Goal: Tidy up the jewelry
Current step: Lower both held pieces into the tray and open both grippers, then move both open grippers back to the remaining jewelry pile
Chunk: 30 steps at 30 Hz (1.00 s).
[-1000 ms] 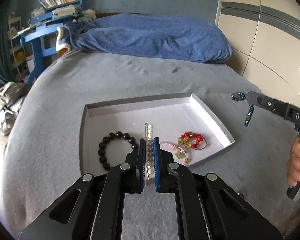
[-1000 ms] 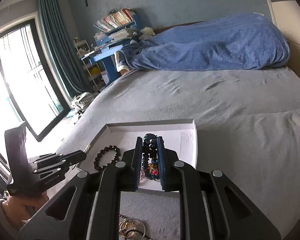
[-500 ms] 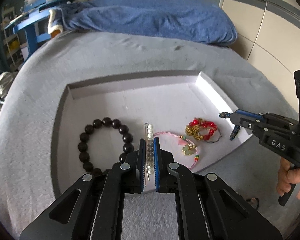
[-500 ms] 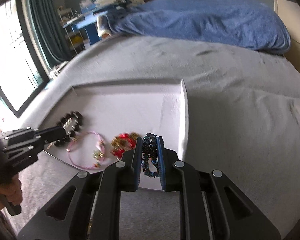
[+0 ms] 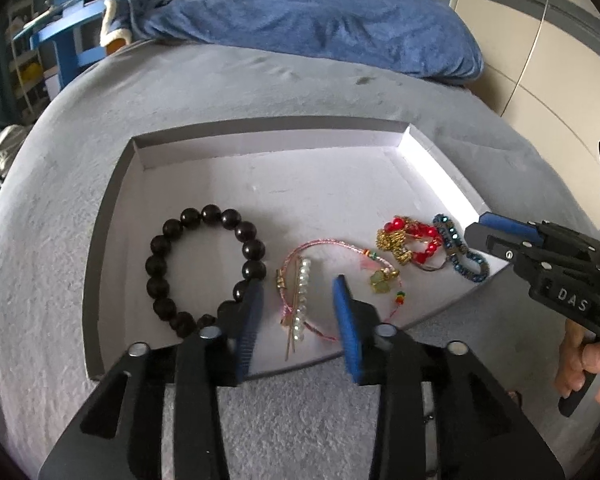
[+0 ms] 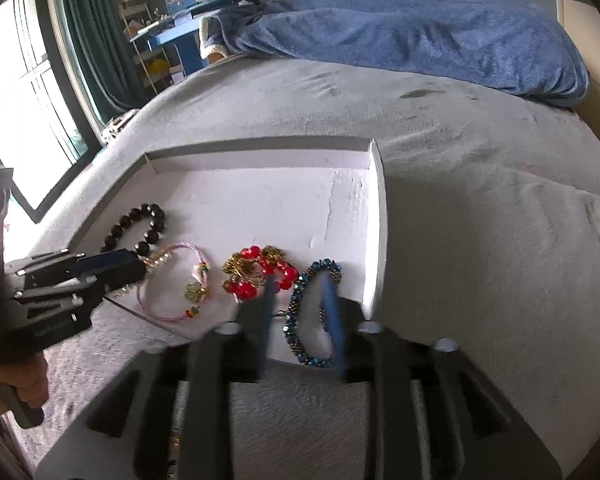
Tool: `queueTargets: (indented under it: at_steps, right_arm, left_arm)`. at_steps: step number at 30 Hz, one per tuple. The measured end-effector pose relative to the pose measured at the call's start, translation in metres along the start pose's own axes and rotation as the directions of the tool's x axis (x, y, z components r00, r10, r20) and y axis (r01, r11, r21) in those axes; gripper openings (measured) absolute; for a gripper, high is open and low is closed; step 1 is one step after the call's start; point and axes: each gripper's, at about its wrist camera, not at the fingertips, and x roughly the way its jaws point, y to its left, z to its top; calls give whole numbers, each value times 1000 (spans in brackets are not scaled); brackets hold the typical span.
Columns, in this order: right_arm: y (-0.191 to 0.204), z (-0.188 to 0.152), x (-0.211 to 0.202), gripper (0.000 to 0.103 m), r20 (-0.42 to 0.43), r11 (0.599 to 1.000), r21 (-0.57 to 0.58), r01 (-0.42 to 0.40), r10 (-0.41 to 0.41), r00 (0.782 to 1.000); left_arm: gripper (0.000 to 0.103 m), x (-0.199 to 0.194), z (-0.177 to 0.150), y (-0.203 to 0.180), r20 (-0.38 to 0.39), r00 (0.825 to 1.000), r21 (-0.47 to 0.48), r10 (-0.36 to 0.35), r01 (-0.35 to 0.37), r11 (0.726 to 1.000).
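Both jaws just opened. Pearl pin (image 5: 300, 300) lies loose between left gripper (image 5: 298, 304) pads, lengthwise; blue bracelet (image 6: 310, 316) likewise released under right gripper (image 6: 300, 304).

Your left wrist camera looks steeply down along its fingers at the white tray (image 5: 440, 168) on the bed (image 5: 260, 88), close in. Your right wrist camera does likewise, nearer the tray's right wall. Both views share the tray, the blue blanket (image 6: 420, 32) and each other's gripper.
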Motion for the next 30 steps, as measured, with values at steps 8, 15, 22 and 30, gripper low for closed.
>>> queueTargets:
  at_steps: [8, 15, 22, 30]
  right_arm:
    - [2, -2, -33, 51, 64, 999, 31, -13, 11, 998]
    - [-1, -9, -58, 56, 110, 997, 76, -17, 8, 994]
    - [0, -26, -67, 56, 102, 996, 89, -12, 3, 995]
    - [6, -41, -84, 59, 114, 994, 109, -26, 13, 993]
  left_arm:
    - [69, -35, -5, -4, 85, 996, -34, -23, 26, 999]
    - [75, -62, -18, -8, 133, 991, -28, -11, 15, 999]
    - [75, -77, -44, -9, 131, 991, -60, -37, 45, 997]
    - [75, -87, -77, -24, 96, 993, -48, -72, 77, 996]
